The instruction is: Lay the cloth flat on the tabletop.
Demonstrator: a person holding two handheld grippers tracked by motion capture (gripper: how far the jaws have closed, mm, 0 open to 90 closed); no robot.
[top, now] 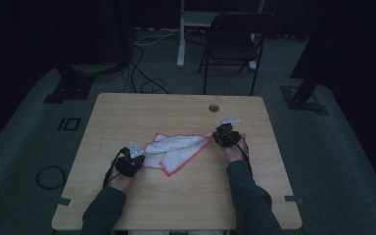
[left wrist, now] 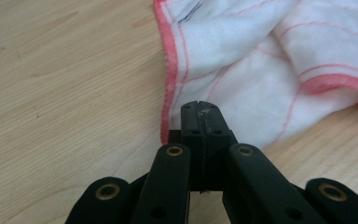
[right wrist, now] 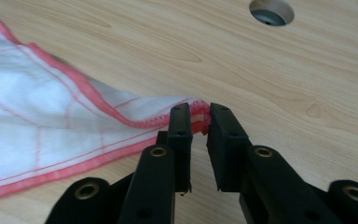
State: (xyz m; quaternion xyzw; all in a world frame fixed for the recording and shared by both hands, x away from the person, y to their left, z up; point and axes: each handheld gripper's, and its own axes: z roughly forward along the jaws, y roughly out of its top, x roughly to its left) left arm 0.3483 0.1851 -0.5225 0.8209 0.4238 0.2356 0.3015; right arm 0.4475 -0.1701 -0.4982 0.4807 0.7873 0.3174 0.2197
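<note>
Dim grey carpet, a folding chair [top: 230, 41] and loose cables surround a light wooden table [top: 176, 205] where a person sits with a tool in each hand. On the table lies a white cloth [top: 176, 149] with a red hem and thin red lines, crumpled and partly doubled over itself near the middle, between the two hands.

The left tongs [left wrist: 200, 108] are pressed fully together at the near-left edge of the cloth; the left gripper view shows their tips over the cloth just inside the hem, though whether fabric is pinched between them cannot be told. The right tongs [right wrist: 200, 116] stand narrowly parted, with the cloth's far-right corner sitting in the gap between them; the pads do not appear to press on it.

Judging by this, the work on the cloth, spreading or folding it, is at an early or in-between stage: one corner is drawn out to a point, the middle remains bunched, and flattening and any tidy folding are left to do.
</note>
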